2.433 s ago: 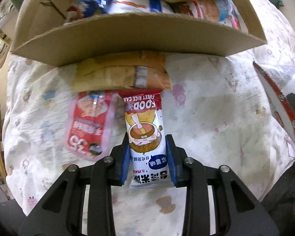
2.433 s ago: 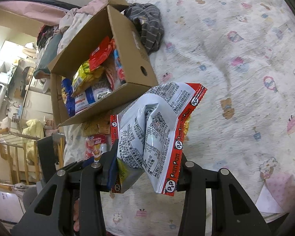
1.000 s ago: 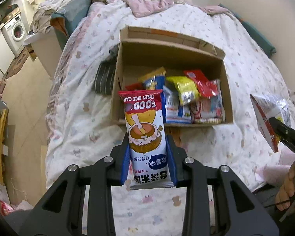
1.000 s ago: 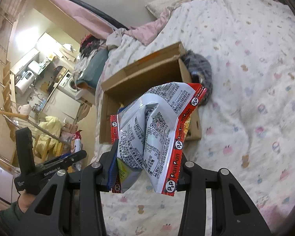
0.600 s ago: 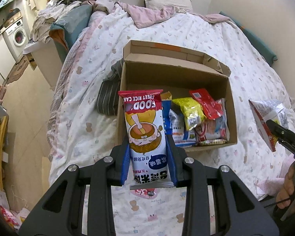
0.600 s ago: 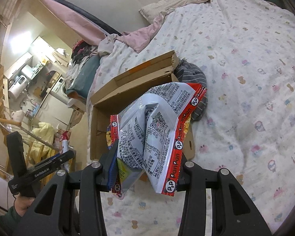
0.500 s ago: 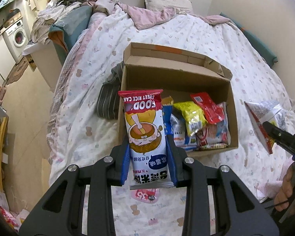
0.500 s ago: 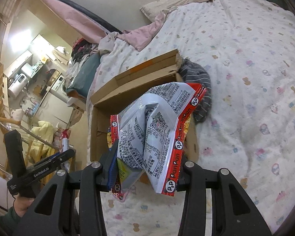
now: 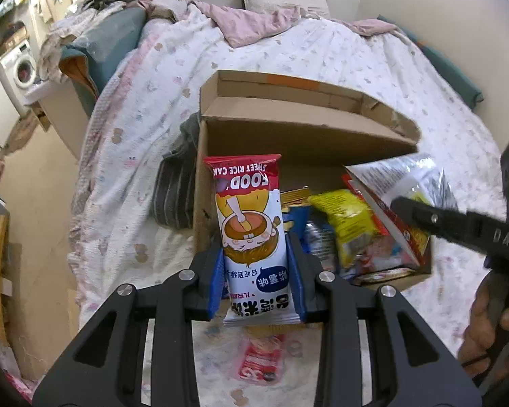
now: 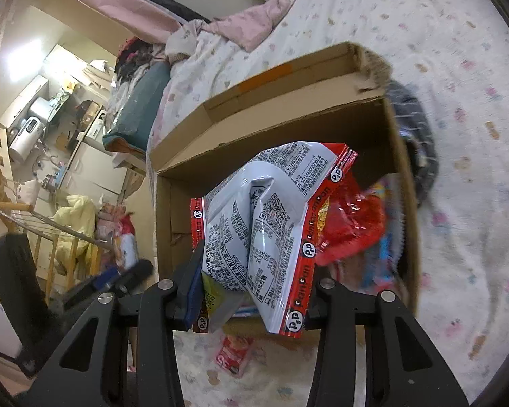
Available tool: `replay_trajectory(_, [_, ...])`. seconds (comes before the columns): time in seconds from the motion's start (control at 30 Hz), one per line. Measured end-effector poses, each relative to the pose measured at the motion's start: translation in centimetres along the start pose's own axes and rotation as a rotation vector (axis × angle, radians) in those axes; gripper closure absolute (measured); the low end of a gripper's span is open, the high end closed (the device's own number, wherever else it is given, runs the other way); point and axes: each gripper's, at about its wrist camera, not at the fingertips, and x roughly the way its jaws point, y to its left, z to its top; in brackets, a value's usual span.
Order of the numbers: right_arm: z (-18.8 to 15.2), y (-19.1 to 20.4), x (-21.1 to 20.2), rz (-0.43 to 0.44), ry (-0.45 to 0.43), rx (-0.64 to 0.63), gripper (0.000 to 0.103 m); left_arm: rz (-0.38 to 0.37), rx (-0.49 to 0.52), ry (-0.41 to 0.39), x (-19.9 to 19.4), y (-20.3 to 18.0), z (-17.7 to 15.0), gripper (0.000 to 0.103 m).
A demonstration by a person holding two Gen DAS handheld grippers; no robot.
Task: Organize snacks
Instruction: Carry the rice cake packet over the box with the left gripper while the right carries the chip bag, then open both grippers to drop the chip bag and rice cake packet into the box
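My left gripper [image 9: 256,278] is shut on a sweet rice cake packet [image 9: 249,224], red at the top and white below, held upright above the near left corner of the cardboard box [image 9: 288,129]. My right gripper [image 10: 251,288] is shut on a grey and red snack bag [image 10: 264,217], held over the box [image 10: 275,129]. That bag [image 9: 400,183] and the right gripper show at the right of the left wrist view, above the box's right side. The box holds several snack packets, among them a yellow one [image 9: 349,227] and a red one [image 10: 349,224].
The box stands on a bed with a white patterned cover [image 9: 322,51]. A red snack packet [image 9: 259,359] lies on the cover in front of the box, also in the right wrist view [image 10: 232,354]. Striped dark cloth [image 9: 169,190] lies left of the box. Floor and furniture lie to the left.
Both grippers have come closer to the box with their packets. The right gripper's bag has moved left, from beside the box to over its right side.
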Motion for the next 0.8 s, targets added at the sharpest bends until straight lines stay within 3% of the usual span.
replay_trajectory(0.2, [0.5,-0.4,2.1,-0.008,0.029,0.013,0.056,0.006,0.031,0.015,1.1,0.1,0.6,0.074])
replay_trajectory(0.4, [0.7,-0.8,2.3,-0.022,0.020,0.024,0.056,-0.005,0.020,0.079,2.1,-0.1,0.7,0.074])
replay_trajectory(0.67, [0.3,-0.9,2.4,0.002,0.023,0.039,0.053,0.009,0.029,0.102,2.5,-0.7,0.0,0.074])
replay_trajectory(0.8, [0.3,-0.5,2.0,-0.028,-0.003,0.009,0.053,0.003,0.030,0.089,2.2,-0.6,0.0,0.074])
